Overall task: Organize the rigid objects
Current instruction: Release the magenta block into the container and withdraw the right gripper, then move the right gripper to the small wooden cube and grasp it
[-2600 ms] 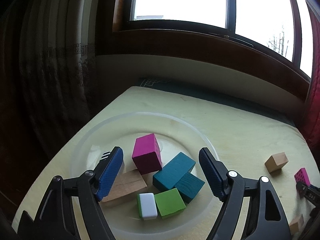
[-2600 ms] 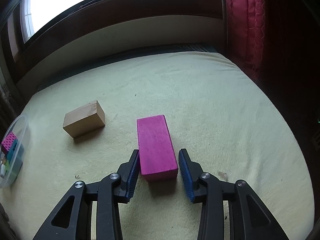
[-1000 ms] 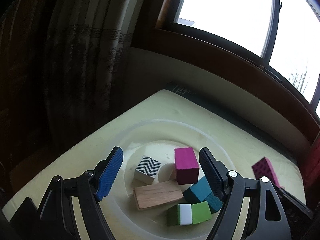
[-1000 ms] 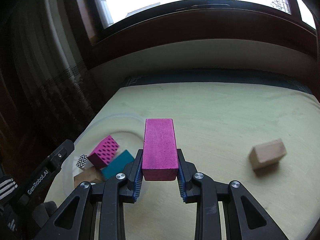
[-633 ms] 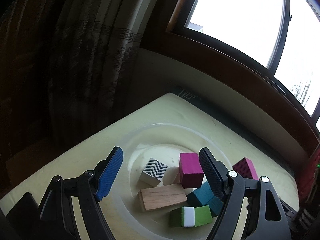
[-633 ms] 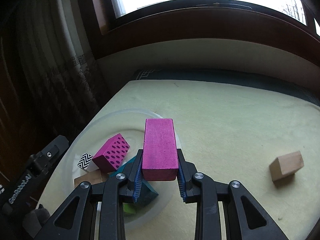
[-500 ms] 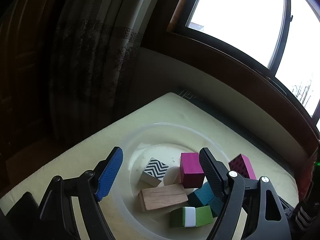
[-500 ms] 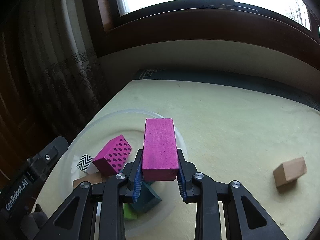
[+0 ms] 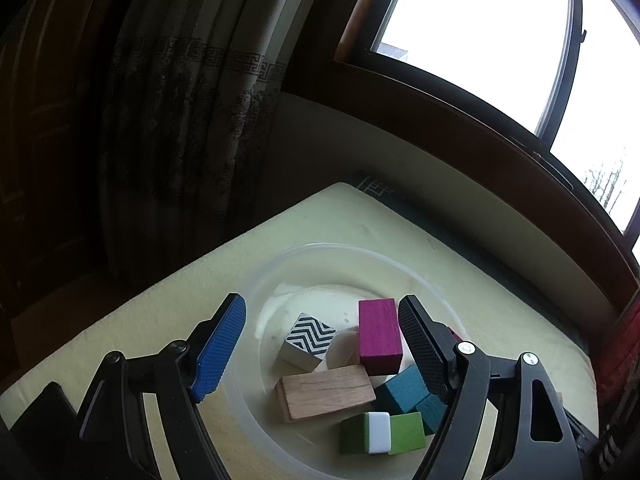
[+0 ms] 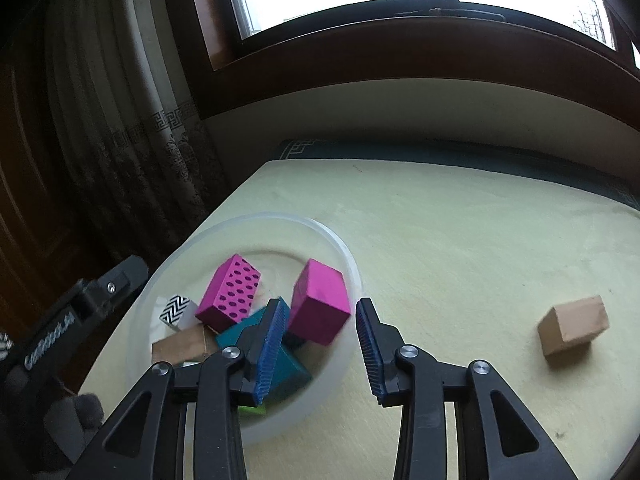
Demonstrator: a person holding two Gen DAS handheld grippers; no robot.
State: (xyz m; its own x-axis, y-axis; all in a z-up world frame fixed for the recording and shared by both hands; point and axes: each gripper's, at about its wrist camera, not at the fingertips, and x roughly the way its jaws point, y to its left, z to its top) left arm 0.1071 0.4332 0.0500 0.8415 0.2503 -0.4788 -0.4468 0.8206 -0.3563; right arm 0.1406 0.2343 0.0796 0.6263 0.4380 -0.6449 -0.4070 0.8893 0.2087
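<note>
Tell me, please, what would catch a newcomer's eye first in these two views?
Probably the clear bowl at the cloth's left edge, heaped with bright blocks: a dotted magenta one, a zigzag cube, a green-and-white one. A plain magenta block sits just beyond the open right gripper. One tan block lies alone on the cloth.

Pale yellow mat (image 10: pixel 460 240) bears clear bowl (image 10: pixel 352 264) and tan block (image 10: pixel 574 330)

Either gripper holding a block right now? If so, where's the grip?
Neither. The right gripper is open, with the plain magenta block loose over the bowl. The left gripper is open and empty.
</note>
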